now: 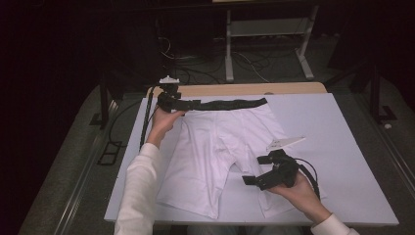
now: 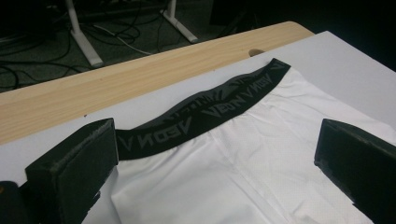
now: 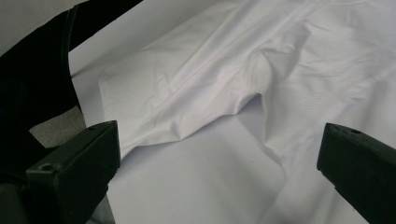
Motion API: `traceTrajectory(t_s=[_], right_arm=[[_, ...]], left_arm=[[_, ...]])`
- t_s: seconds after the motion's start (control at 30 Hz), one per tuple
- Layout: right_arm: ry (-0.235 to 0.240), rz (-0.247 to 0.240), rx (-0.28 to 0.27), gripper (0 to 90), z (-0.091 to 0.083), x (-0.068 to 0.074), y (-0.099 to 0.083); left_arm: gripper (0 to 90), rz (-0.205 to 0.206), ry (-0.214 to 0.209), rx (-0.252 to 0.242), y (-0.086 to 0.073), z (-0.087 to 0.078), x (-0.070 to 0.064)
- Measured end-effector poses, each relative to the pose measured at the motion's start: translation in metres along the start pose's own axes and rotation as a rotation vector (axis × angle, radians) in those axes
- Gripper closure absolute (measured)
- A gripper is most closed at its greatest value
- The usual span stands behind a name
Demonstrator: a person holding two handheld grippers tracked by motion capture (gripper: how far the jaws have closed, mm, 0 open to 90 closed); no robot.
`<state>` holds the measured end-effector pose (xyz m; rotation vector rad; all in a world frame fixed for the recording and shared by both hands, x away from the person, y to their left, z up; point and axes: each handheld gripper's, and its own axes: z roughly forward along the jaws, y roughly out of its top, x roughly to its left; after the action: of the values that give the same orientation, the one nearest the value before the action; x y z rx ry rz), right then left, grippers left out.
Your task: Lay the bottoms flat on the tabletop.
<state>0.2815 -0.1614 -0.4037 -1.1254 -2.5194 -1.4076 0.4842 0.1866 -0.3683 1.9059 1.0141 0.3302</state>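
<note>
Left gripper (image 1: 182,104), jaws apart, sits at the left end of the black elastic waistband (image 2: 205,112). Right gripper (image 1: 258,180) also agape, near the leg hems. White stretch-fabric boxer briefs (image 1: 215,147) lie flat on the white table board (image 1: 342,147). Pinch waistband corner squarely, w/ full fabric thickness btw pads, before lifting.

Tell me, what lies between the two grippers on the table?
White boxer shorts with a black waistband lie flat between the left gripper and right gripper, seen in the high view.
</note>
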Motion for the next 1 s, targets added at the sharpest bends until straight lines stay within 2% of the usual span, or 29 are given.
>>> traceTrajectory(t_s=[0.27,0.53,0.83,1.0], right_arm=[[-0.047,0.013,-0.024,0.0,-0.018,-0.017,-0.007],[-0.07,0.025,-0.063,0.0,-0.027,-0.029,-0.016],[-0.097,0.019,-0.083,0.0,-0.032,-0.033,-0.024],[-0.111,0.018,-0.099,0.0,-0.038,-0.035,-0.029]], left_arm=[[0.0,0.018,-0.027,-0.012,-0.012,-0.015,-0.013],[0.0,0.02,-0.061,-0.047,-0.027,-0.035,-0.028],[0.0,0.019,-0.08,-0.076,-0.051,-0.055,-0.043],[0.0,0.04,-0.087,-0.075,-0.064,-0.063,-0.052]])
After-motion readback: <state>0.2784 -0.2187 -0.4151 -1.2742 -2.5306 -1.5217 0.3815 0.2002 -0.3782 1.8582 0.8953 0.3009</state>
